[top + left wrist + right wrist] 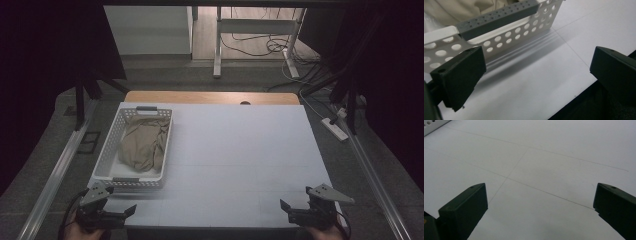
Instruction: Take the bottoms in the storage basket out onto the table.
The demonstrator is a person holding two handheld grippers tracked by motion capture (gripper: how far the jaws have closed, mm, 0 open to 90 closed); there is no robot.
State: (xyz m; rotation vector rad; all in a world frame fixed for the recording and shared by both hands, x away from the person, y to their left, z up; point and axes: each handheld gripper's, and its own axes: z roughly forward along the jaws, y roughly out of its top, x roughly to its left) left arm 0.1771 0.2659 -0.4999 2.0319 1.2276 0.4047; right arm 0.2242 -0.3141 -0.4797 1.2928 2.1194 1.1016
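A white basket (107, 150) at left holds a crumpled beige cloth (145, 142). Left gripper (117, 214) and right gripper (292, 212), jaws apart, sit at the table's (240, 150) lower corners.

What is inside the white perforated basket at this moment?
A crumpled beige cloth lies in the basket, covering most of its floor. Whatever might lie beneath the cloth is hidden.

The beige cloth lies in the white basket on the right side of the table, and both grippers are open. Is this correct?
Not quite: the white basket with the beige cloth stands on the left side of the table, as the high view shows. The left gripper and right gripper are indeed open.
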